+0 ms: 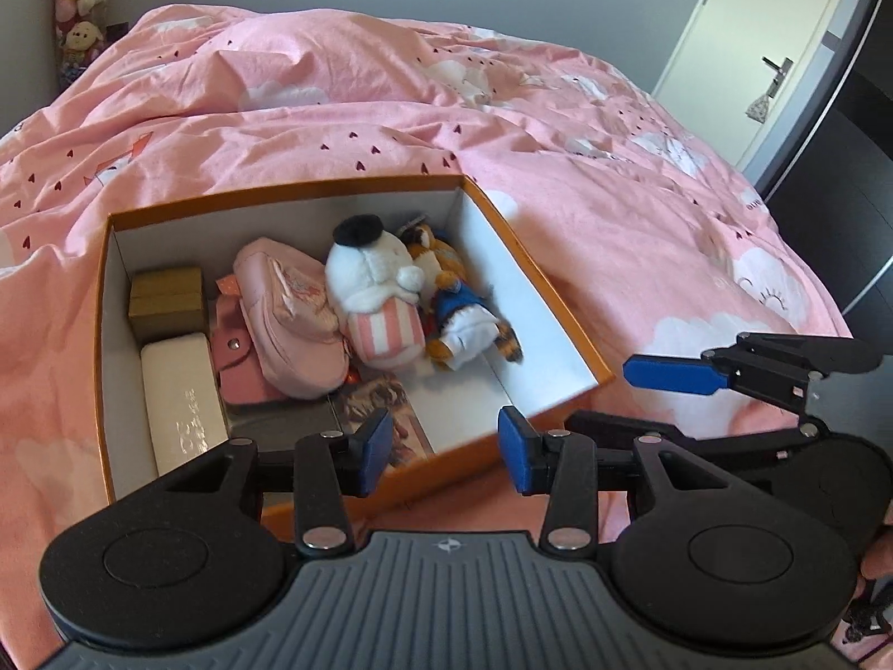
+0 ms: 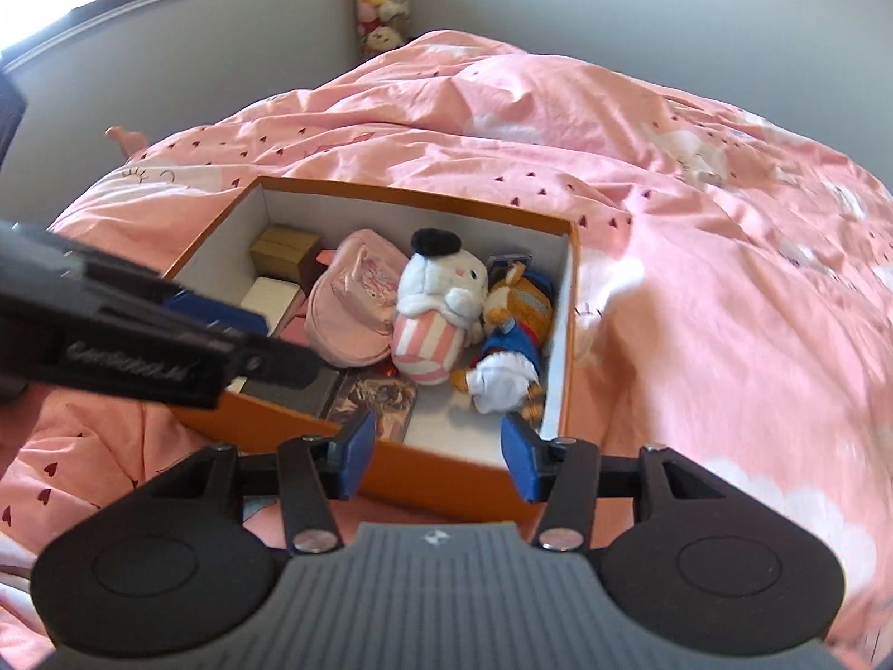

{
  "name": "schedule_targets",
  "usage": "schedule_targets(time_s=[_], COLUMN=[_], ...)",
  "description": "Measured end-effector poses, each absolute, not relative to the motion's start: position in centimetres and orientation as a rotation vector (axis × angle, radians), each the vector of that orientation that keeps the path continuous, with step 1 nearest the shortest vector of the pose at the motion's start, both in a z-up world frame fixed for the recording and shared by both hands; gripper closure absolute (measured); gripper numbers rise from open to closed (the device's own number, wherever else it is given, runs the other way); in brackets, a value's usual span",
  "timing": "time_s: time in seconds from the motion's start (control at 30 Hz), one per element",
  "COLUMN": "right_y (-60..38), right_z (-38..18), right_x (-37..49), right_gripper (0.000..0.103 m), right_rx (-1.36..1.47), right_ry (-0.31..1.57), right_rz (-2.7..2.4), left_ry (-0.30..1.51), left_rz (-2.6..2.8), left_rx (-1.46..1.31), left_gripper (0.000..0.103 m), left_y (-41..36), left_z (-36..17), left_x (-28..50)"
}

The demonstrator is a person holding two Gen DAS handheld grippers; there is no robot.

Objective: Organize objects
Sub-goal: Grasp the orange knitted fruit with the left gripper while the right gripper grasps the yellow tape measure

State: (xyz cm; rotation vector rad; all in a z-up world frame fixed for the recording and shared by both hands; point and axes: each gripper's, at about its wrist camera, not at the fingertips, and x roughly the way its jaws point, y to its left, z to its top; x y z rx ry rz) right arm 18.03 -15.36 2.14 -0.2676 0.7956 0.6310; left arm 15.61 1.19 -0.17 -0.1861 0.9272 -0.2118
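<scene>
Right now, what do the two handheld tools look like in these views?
Both match. The left tool and right tool have blue rectangular finger pads on black linkage arms with silver pivot pins, black rounded housings on each side, and a grey ribbed centre plate bearing a small white emblem. No cables show.

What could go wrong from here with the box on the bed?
The box sits on a rumpled duvet, so a nudge from either open tool, left or right, might tilt it. The plush toys are piled on the other items and could tumble out if it tips.
</scene>
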Motion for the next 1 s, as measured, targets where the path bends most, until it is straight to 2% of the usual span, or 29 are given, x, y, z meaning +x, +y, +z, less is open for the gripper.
schedule_targets(time_s=[0.43,0.77,1.0], right_y=[-19.6,-20.5,-20.4], right_z=[-4.7,-6.4,-6.9], right_x=[14.3,12.6,12.3], right_gripper=[0.05,0.05,0.048], right_rx=[-0.08,-0.059,-0.083], right_ry=[1.015,1.071,1.08], right_rz=[0.447,0.387,0.393], left_ry=[1.124,1.23,1.333], left_rz=[-0.371,-0.445,-0.431], left_rx=[-0.308,-0.304,-0.285], left_gripper=[0.053,0.03,0.029], left_y=[1.2,0.1,-1.4], left_z=[-7.9,-10.4,-12.4], left_x=[10.0,8.9,8.3])
